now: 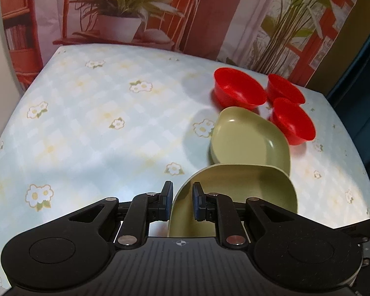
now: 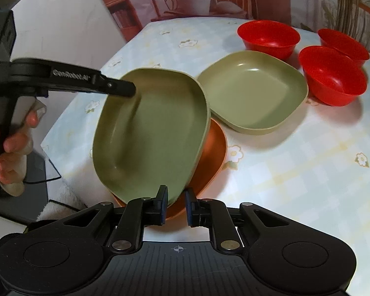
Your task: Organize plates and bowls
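Observation:
My left gripper [image 1: 182,201] is shut on the rim of a green plate [image 1: 234,197] and holds it tilted above the table; the same plate [image 2: 150,133] and left gripper [image 2: 120,87] show in the right wrist view. Under it lies an orange plate [image 2: 213,153]. A second green plate [image 2: 252,93] lies flat beyond it, also in the left wrist view [image 1: 249,140]. Three red bowls [image 2: 268,37] [image 2: 331,76] [image 2: 342,43] stand behind. My right gripper [image 2: 175,206] is slightly open and empty at the orange plate's near edge.
The table has a light floral cloth [image 1: 98,123]. Its left half carries no dishes. A printed backdrop with plants [image 1: 125,12] hangs behind the table. The table's left edge [image 2: 69,113] drops off beside the held plate.

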`<state>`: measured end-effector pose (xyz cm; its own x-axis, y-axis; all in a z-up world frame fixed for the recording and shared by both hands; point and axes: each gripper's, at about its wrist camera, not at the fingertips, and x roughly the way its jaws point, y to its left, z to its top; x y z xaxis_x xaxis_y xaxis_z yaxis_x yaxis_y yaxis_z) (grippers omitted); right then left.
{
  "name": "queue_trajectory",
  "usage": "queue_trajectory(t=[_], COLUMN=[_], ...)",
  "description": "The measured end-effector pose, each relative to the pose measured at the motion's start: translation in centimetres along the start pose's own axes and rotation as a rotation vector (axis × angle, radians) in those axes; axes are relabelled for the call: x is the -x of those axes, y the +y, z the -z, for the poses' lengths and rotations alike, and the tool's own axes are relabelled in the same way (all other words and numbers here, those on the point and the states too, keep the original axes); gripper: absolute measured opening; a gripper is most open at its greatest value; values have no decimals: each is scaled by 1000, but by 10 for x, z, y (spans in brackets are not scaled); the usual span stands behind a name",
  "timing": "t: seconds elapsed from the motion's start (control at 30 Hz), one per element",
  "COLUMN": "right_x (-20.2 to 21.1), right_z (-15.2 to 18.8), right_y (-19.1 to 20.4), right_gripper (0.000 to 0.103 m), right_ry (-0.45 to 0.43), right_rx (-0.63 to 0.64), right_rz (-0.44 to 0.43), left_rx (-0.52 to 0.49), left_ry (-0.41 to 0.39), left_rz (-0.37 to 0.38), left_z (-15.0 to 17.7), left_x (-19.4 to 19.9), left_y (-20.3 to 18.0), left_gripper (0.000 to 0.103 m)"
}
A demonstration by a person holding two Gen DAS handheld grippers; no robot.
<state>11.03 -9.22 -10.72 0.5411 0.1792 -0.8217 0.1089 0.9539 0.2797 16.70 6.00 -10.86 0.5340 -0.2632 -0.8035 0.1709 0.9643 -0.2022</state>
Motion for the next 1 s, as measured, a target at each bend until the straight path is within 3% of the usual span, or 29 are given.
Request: queue_trajectory(t=[0.43, 1.0], right_x=[-2, -7], right_z=[-5, -39], right_y=[1, -23], right_gripper=[23, 23], right_ry=[-17, -148], right_rx=[58, 26], right_rz=[48, 116], left_rx=[13, -7], left_ry=[30, 33], left_rz=[4, -7], left_z=[8, 9], left_x=[-11, -14], left_y=[10, 8], left_gripper=[18, 18])
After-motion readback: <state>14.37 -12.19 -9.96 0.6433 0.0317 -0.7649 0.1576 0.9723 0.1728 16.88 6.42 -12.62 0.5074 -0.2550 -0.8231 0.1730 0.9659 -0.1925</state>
